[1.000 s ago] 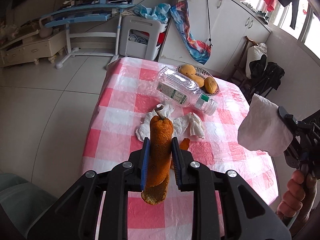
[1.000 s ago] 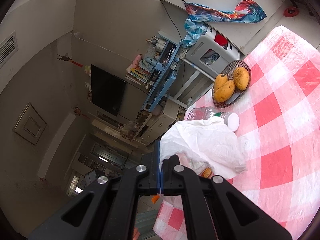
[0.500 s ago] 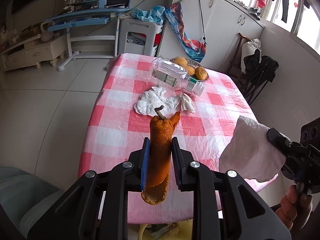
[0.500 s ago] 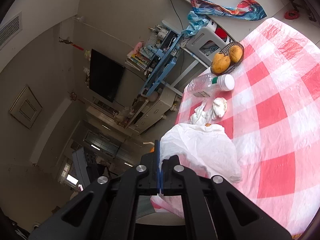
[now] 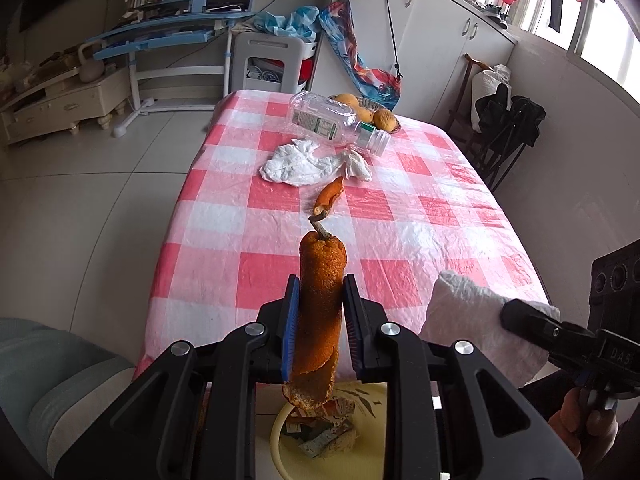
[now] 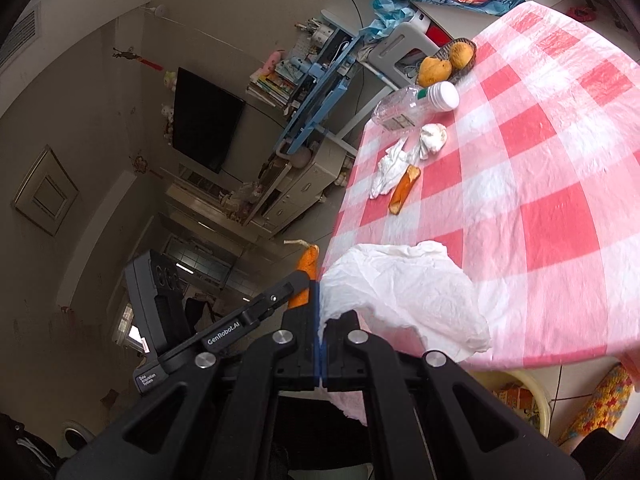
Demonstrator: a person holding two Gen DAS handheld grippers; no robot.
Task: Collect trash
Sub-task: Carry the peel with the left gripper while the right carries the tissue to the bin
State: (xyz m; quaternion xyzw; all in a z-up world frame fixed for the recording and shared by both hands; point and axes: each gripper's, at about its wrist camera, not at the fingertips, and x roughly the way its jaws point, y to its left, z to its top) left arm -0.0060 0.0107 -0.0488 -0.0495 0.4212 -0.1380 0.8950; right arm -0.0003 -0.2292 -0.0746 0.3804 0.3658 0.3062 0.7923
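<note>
Left wrist view: the left gripper (image 5: 319,312) is clamped on a long curl of orange peel (image 5: 320,308), which stands upright between the blue pads with its stem on top. Its lower end hangs over a yellow bin (image 5: 280,436) at the near table edge; scraps lie inside. On the checked table (image 5: 440,216) a second peel (image 5: 330,196) lies beyond the gripper, then crumpled tissues (image 5: 296,162), a plastic bottle (image 5: 336,122) on its side and a fruit basket (image 5: 368,110) at the far end. At right, the right gripper (image 5: 520,316), gripped by a hand (image 5: 580,424), pinches a white tissue (image 5: 472,320) over the table's near corner.

Right wrist view: the right gripper (image 6: 321,332) has its jaws fully together on a corner of the tissue (image 6: 404,292), which billows out over the table edge. The left gripper (image 6: 298,284) with its peel (image 6: 306,276) is just left of it. The bin's rim (image 6: 532,388) shows below the tablecloth at lower right.
</note>
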